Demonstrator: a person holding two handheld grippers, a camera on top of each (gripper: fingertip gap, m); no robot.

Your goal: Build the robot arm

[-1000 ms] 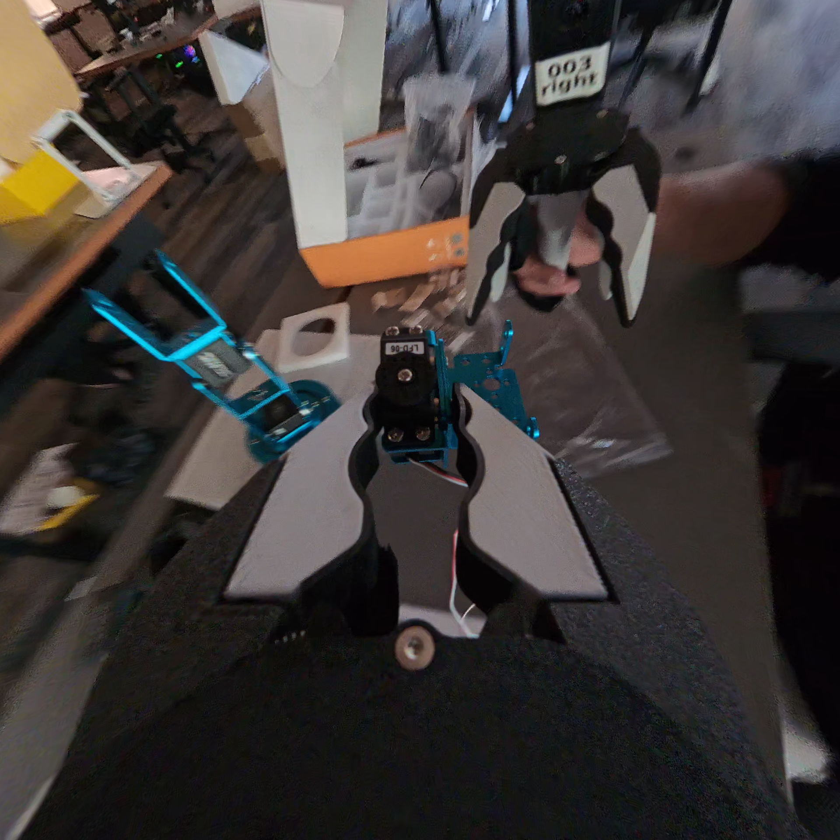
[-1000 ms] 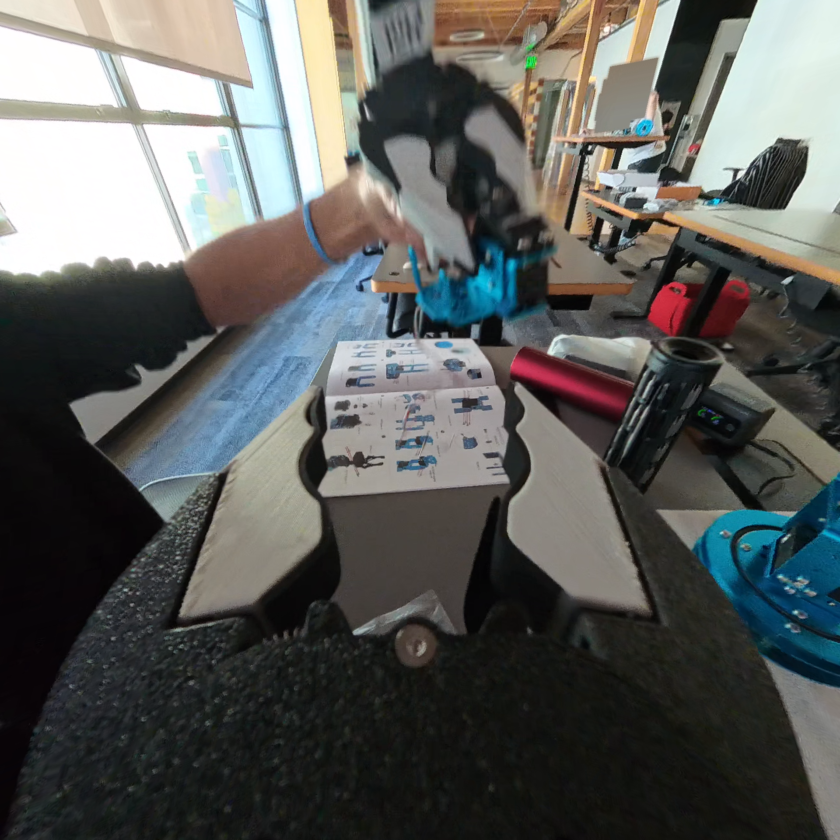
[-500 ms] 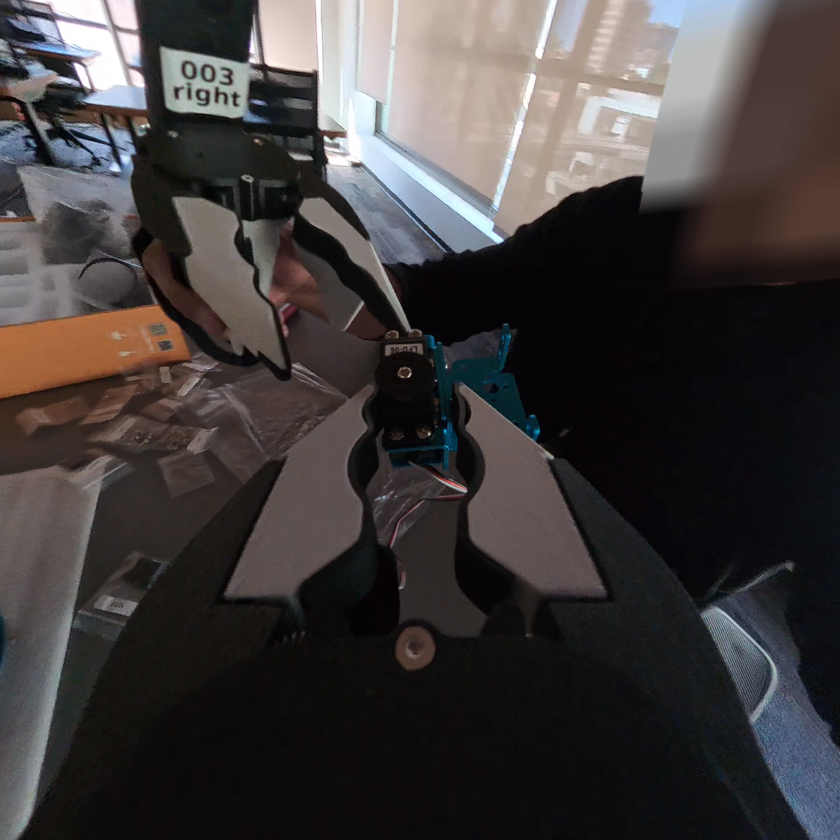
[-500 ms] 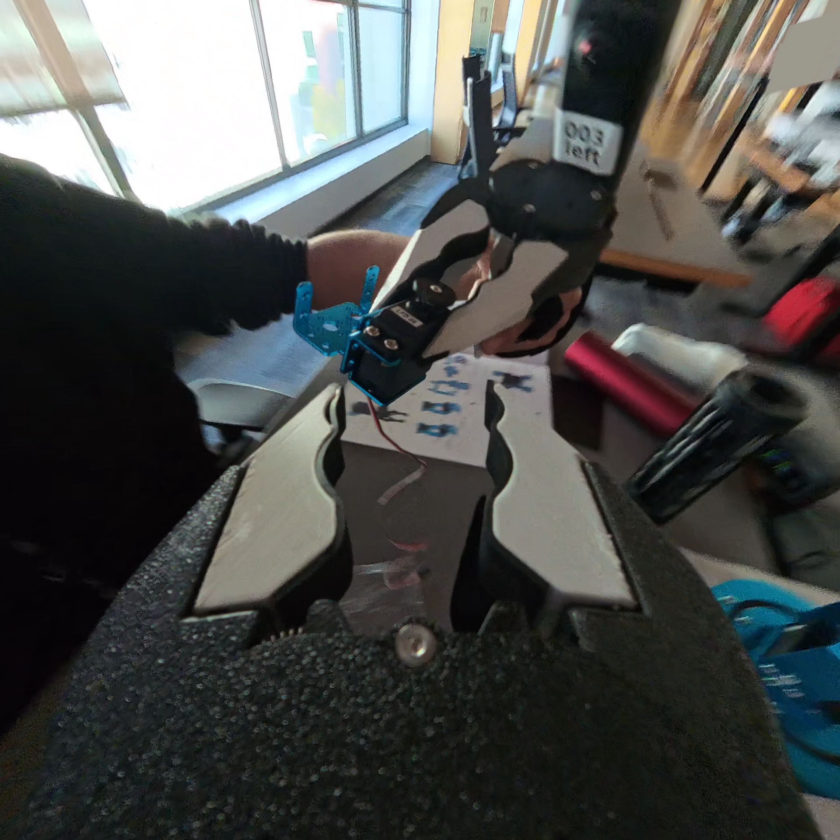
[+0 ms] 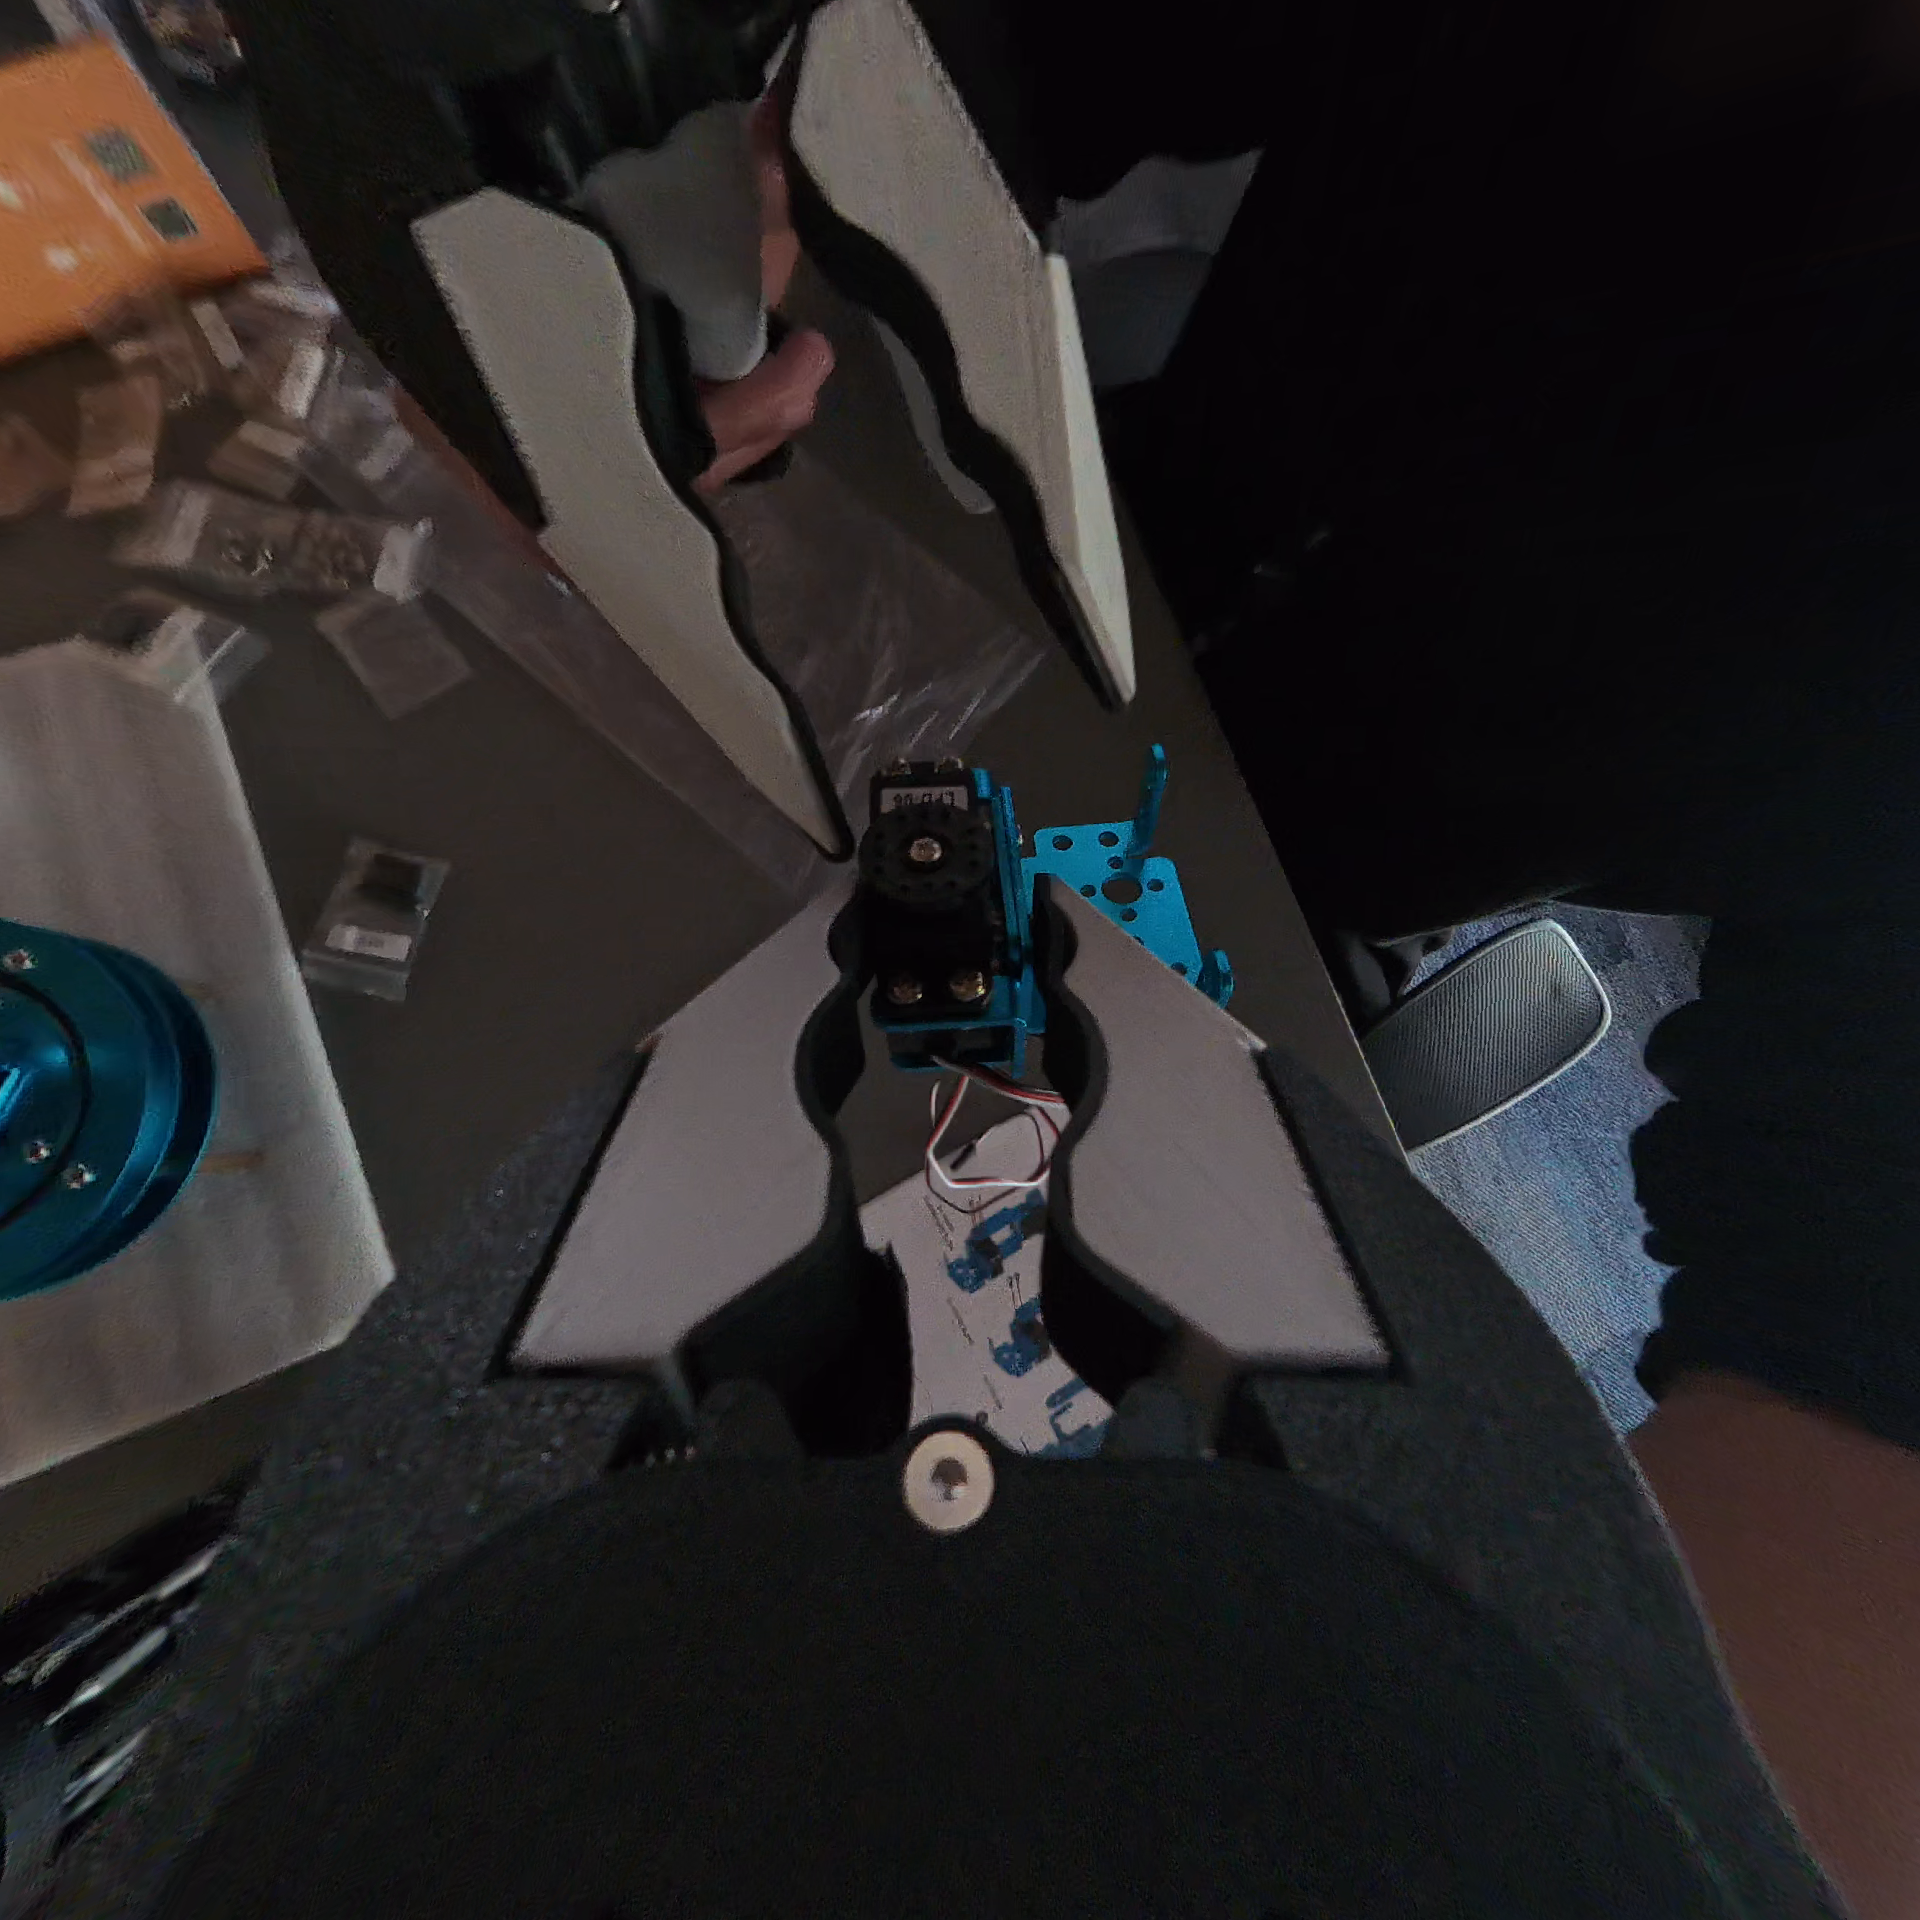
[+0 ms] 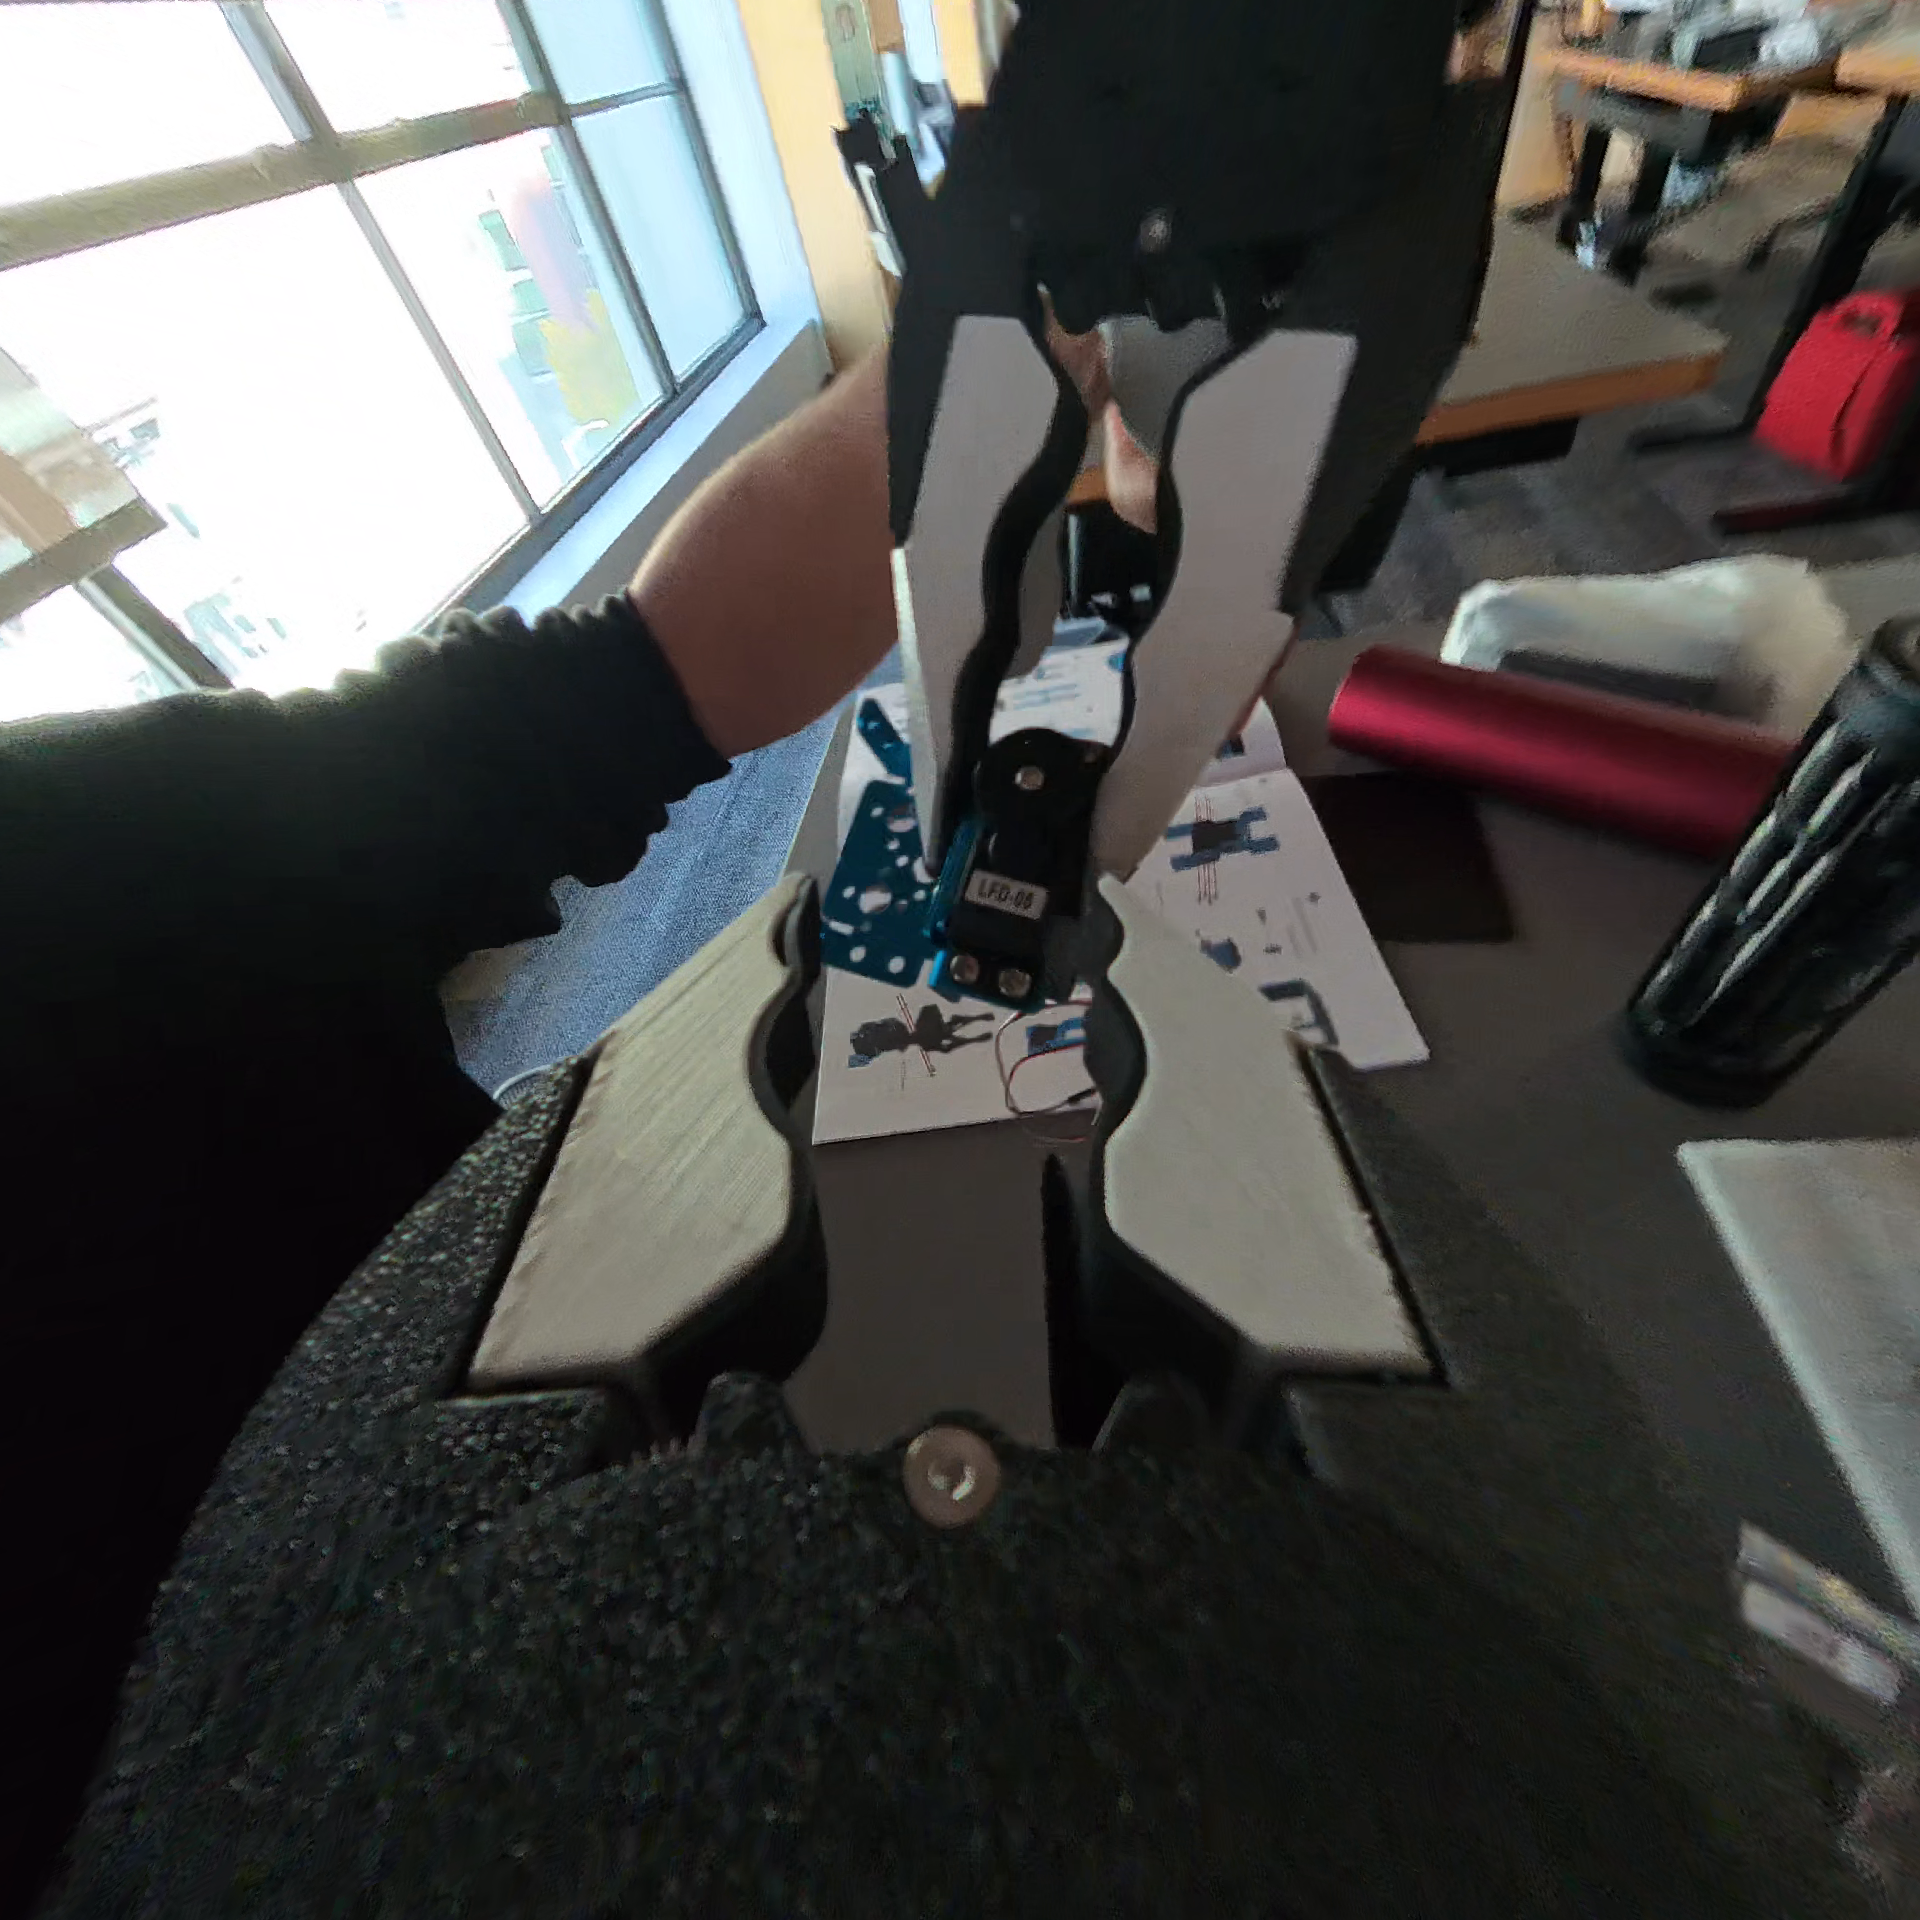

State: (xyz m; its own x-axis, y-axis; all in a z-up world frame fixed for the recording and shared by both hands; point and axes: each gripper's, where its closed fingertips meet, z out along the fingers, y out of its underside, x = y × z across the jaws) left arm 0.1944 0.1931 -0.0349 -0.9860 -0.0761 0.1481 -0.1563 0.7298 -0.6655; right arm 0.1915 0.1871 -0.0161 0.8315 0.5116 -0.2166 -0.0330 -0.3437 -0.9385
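Observation:
My left gripper (image 5: 940, 925) is shut on a black servo (image 5: 925, 914) fixed in a blue metal bracket (image 5: 1132, 894), held above the dark table. Red, white and black wires (image 5: 997, 1132) hang from the servo. My right gripper (image 5: 971, 774) is open and points at the servo from the far side, one fingertip (image 5: 821, 821) right at the servo's round horn. In the right wrist view my right gripper (image 6: 951, 899) stands open with the servo (image 6: 1013, 894) and bracket (image 6: 878, 894) just past its tips. The left gripper (image 6: 1029, 862) comes down from above, clamped on the servo.
An open instruction booklet (image 6: 1247, 935) lies under the servo. A red cylinder (image 6: 1538, 758) and a black ribbed cylinder (image 6: 1787, 883) lie to the right. A blue round base (image 5: 83, 1122) sits on white foam (image 5: 156, 831). Small parts bags (image 5: 260, 499) and an orange box (image 5: 94, 187) are farther off. Left and right tips are no more than a few centimetres apart. The black ribbed cylinder (image 6: 1787, 883) is about 25 cm from both grippers' fingertips.
The left gripper has swung round and down over the booklet, still holding the servo. The open right gripper has closed in until its tips reach the servo.

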